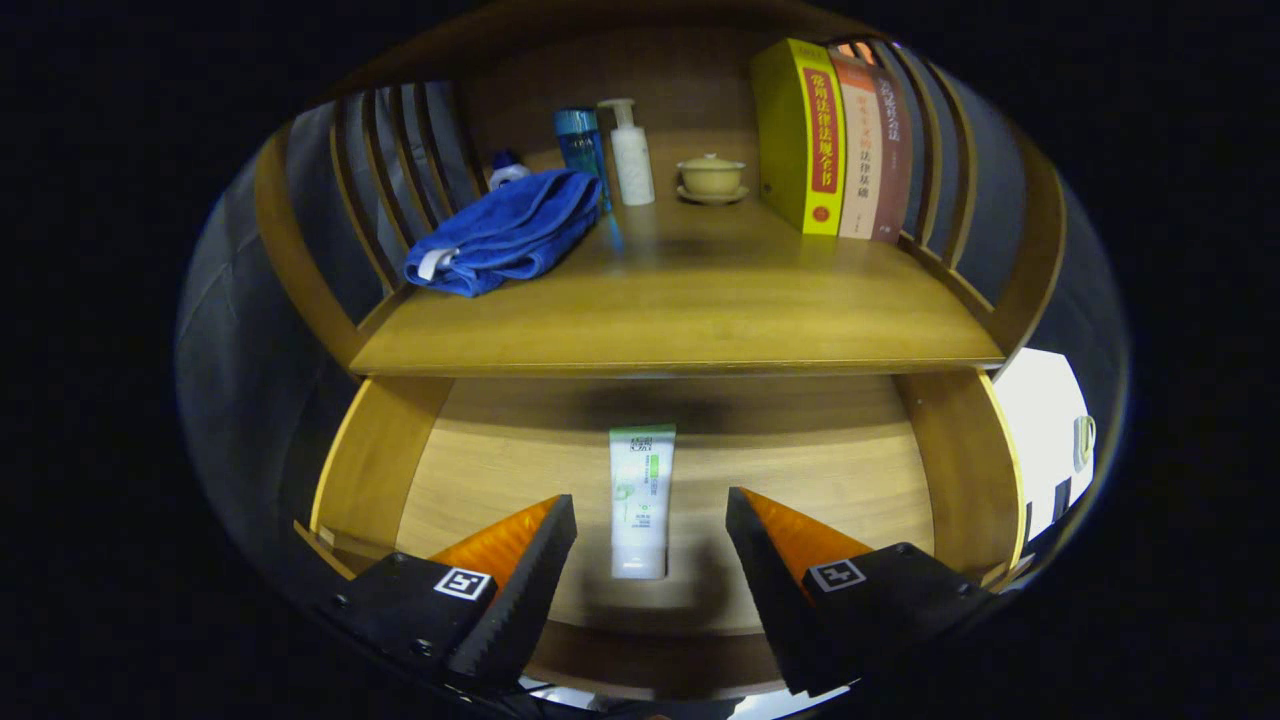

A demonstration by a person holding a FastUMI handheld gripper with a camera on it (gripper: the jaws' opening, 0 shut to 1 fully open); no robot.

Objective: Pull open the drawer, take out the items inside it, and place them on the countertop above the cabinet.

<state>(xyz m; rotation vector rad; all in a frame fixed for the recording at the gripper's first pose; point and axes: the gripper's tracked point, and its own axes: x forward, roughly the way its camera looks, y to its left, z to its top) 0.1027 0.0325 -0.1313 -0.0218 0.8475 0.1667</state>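
Gripper (pixel 650 540): fingers spread wide, holding nothing. Tube (pixel 641 500): lies flat on the floor of the open drawer (pixel 375 460), lengthwise between the fingers, cap toward them. Probably light, soft-walled, somewhat slick; best pinched across the firmer lower body near the cap. Countertop (pixel 690 310) above: towel (pixel 505 235), bottles, books.

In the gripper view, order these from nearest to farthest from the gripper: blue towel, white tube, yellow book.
Gripper is open.
1. White tube: in the open drawer, between the fingers.
2. Blue towel: countertop, left.
3. Yellow book: countertop back, right, upright.
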